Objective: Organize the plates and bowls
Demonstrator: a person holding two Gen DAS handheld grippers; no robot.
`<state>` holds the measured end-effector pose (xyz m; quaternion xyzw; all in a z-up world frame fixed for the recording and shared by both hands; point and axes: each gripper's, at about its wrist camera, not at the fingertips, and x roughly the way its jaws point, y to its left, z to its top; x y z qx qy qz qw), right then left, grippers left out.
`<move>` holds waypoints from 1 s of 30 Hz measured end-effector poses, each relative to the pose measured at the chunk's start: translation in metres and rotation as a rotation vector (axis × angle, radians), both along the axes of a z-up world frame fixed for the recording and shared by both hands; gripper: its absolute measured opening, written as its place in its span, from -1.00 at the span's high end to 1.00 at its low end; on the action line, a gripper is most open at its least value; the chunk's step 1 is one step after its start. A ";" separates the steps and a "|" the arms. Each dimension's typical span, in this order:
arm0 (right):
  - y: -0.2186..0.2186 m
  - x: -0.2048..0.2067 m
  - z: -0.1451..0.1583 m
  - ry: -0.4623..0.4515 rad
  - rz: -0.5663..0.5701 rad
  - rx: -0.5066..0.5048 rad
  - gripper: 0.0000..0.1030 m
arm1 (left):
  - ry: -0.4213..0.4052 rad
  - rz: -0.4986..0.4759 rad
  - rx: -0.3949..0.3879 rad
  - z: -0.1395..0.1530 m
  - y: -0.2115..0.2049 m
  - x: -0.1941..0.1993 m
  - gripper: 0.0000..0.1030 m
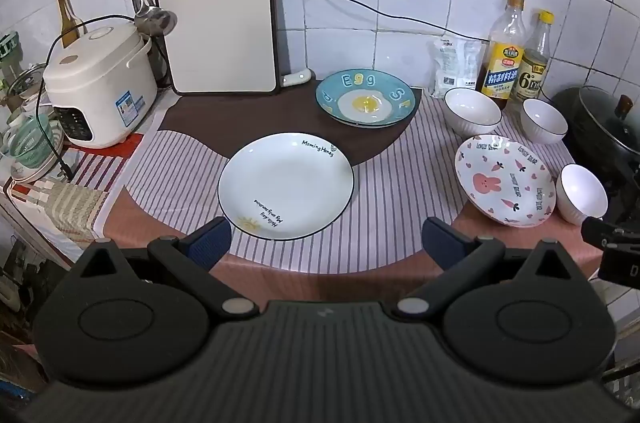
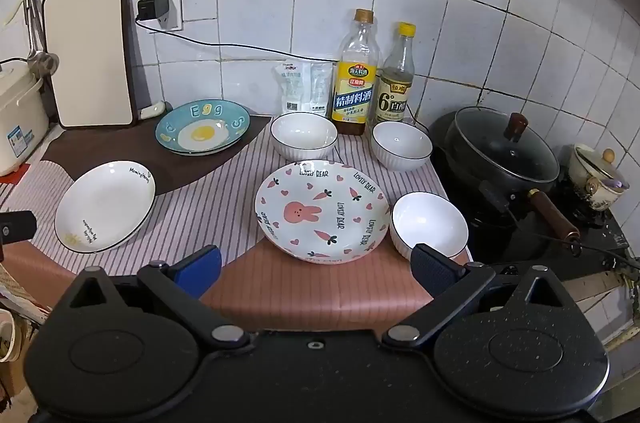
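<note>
On the striped counter mat lie a white plate (image 1: 286, 185) (image 2: 105, 206), a blue egg-print plate (image 1: 365, 97) (image 2: 202, 127) further back, and a pink rabbit-print plate (image 1: 505, 179) (image 2: 322, 211). Three white bowls stand near the rabbit plate: one behind it (image 1: 472, 111) (image 2: 304, 135), one by the bottles (image 1: 544, 121) (image 2: 401, 145), one at its right (image 1: 582, 193) (image 2: 429, 225). My left gripper (image 1: 326, 243) hangs open just short of the white plate's near rim. My right gripper (image 2: 316, 269) is open in front of the rabbit plate, nothing between its fingers.
A rice cooker (image 1: 98, 85) and a cutting board (image 1: 218, 11) stand at the back left. Two bottles (image 2: 356, 75) and a white bag (image 2: 304, 89) line the tiled wall. A black lidded pan (image 2: 502, 151) sits on the stove at the right.
</note>
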<state>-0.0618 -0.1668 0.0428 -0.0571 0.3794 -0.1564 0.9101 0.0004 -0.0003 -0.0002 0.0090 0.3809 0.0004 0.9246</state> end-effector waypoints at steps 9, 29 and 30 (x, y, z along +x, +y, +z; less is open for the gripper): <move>-0.001 -0.001 -0.003 -0.002 -0.007 0.001 -0.98 | 0.005 -0.016 -0.008 -0.003 -0.006 0.000 -0.97; 0.007 -0.010 0.001 -0.030 0.028 -0.038 -0.98 | -0.122 -0.027 0.000 -0.002 -0.014 -0.022 -1.00; 0.007 -0.011 0.001 -0.029 0.029 -0.039 -0.98 | -0.133 -0.026 0.010 -0.002 -0.014 -0.023 -1.00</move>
